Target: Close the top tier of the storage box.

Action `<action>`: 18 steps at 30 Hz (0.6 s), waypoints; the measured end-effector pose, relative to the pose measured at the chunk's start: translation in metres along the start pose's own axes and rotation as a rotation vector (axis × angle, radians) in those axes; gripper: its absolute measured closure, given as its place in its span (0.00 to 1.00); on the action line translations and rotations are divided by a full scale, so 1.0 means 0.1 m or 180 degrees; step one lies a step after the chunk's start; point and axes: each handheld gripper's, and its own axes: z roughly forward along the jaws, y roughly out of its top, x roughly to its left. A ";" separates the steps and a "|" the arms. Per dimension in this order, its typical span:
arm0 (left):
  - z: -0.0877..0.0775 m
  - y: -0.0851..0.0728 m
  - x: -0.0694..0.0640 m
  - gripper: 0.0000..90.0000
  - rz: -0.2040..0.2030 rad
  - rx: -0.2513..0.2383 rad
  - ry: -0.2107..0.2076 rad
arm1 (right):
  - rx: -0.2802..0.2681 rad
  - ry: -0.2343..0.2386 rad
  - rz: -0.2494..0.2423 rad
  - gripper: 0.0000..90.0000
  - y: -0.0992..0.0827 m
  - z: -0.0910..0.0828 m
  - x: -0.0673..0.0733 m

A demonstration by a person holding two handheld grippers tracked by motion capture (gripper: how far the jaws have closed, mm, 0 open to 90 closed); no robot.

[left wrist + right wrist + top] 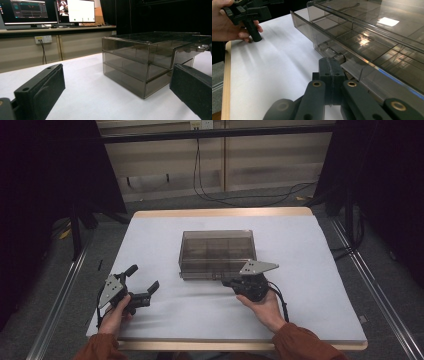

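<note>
A smoky translucent plastic drawer box (217, 254) sits mid-surface (310, 295). The right tool (331, 75), jaws pressed together, pinches its lower drawer's front handle, hidden from above. The left tool (142, 282) rests spread, well apart.

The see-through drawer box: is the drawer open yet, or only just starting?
Just starting. The drawer box has its upper drawer pulled out a little. The right gripper is shut on that drawer's front handle. The left gripper waits open, apart from the box. Most of the pull is left.
</note>
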 end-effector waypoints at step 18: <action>0.00 0.00 0.00 0.00 0.0002 -0.0002 0.0000 | -0.0016 -0.0045 0.0016 1.00 0.01 0.00 -0.04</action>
